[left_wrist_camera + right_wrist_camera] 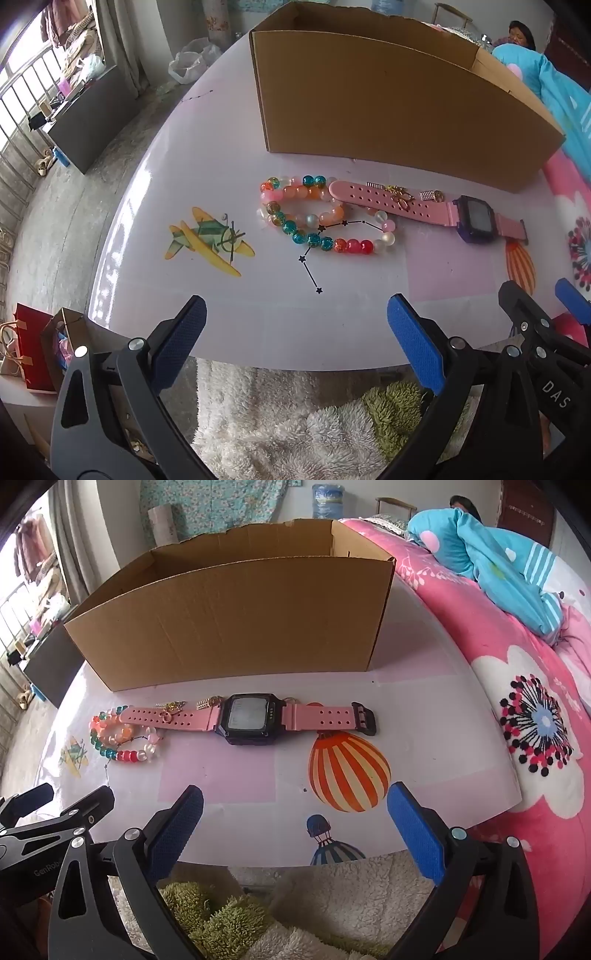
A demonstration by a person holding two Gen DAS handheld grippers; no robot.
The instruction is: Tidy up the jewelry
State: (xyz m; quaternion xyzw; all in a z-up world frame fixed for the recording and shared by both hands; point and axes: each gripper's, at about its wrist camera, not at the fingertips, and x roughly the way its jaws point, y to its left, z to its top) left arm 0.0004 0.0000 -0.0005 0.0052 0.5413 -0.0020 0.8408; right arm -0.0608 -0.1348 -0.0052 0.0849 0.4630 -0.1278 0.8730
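A pink-strapped digital watch [248,720] [472,218] lies flat on the printed table. Left of it sit coloured bead bracelets [314,218] [123,738], partly under the strap end. Small gold trinkets [400,194] [173,706] rest on and behind the strap. An open cardboard box [388,114] [236,624] stands behind them, its floor hidden. My left gripper [295,314] hovers open near the table's front edge, below the beads. My right gripper [295,801] is open too, nearer than the watch and over a balloon print. Nothing is between either pair of fingers.
The white table [207,177] ends close in front of both grippers, above a fluffy white and green fabric [295,424]. A pink floral quilt [517,701] and blue bedding [491,572] border the right side. A person's head [521,33] shows far back.
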